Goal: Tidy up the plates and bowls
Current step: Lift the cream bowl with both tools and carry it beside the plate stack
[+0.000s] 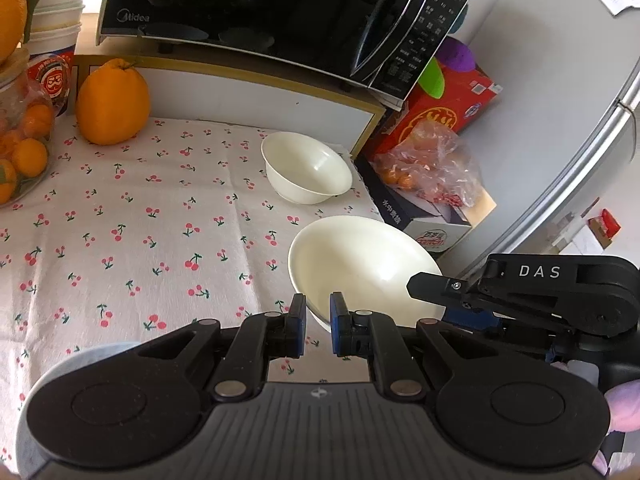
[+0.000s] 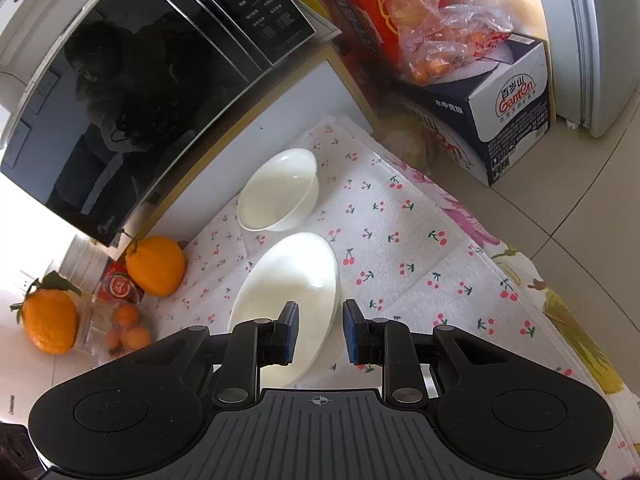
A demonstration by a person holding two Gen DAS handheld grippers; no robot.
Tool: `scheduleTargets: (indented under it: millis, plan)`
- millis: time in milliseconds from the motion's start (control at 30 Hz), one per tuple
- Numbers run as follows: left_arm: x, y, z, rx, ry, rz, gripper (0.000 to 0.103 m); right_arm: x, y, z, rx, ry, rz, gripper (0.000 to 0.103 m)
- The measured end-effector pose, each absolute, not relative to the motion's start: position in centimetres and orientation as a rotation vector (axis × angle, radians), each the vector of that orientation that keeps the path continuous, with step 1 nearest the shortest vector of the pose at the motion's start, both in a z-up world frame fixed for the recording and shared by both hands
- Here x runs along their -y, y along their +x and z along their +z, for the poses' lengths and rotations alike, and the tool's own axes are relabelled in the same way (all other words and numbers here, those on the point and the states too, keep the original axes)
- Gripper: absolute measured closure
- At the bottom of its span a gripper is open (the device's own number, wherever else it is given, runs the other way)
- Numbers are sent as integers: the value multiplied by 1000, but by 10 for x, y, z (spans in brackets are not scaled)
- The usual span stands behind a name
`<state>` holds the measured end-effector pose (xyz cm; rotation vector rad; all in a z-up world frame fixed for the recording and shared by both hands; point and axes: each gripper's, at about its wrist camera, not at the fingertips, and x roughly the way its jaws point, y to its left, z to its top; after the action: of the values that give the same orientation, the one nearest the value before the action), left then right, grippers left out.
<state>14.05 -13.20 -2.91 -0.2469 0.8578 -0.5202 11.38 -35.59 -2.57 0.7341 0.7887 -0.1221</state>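
White large bowl point(image 2: 286, 304) sits near the edge of the cherry-print tablecloth point(image 1: 132, 216), small bowl point(image 1: 306, 167) just beyond it, apart, not nested. Right gripper point(image 2: 318, 330) has its fingers apart, straddling the large bowl's rim, not clamped. Left gripper point(image 1: 318, 322) also parted, at the bowl's near rim, holding nothing. No plates visible. Stacking looks not yet done; likely early in the task. Microwave point(image 1: 280, 12) behind.
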Motion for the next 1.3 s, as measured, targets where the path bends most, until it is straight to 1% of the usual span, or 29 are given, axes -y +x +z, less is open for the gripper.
scheduleTargets:
  millis: [233,567,633,733,867,933,1033,1100,1133,1167,1200,1233,1300]
  plan:
    - [131,122,-20,-858,-224,-522,92,351,95,-12,-811,714,-106,80]
    - [130,101,-16,-917,-253,-543,92,352,68,-1,-820,689,-95,79]
    - [131,97,-16,-930,-280,-588,97,354,65,-1,-828,727,-53,80]
    - [136,91,-15,-955,-340,-641,97,353,62,-8,-867,851,45,81]
    - [144,85,-16,-926,-260,-620,96,344,62,-1,-840,739,11,81]
    - [141,89,-21,-935,-267,-598,96,348,61,0,-824,746,19,78]
    - [134,98,-26,-925,-283,-550,84,357,64,-2,-801,746,-10,76]
    - [128,104,-30,-911,-305,-521,71,364,67,-6,-794,728,-55,75]
    - [126,107,-33,-911,-317,-509,70,368,69,-9,-794,723,-76,69]
    - [125,110,-35,-915,-327,-498,66,371,71,-13,-800,726,-88,67]
    - [125,114,-39,-923,-335,-490,62,373,74,-17,-812,735,-88,62]
    - [125,117,-41,-930,-346,-479,62,375,77,-22,-824,749,-87,58]
    - [124,123,-44,-931,-367,-463,61,377,83,-30,-844,766,-81,58]
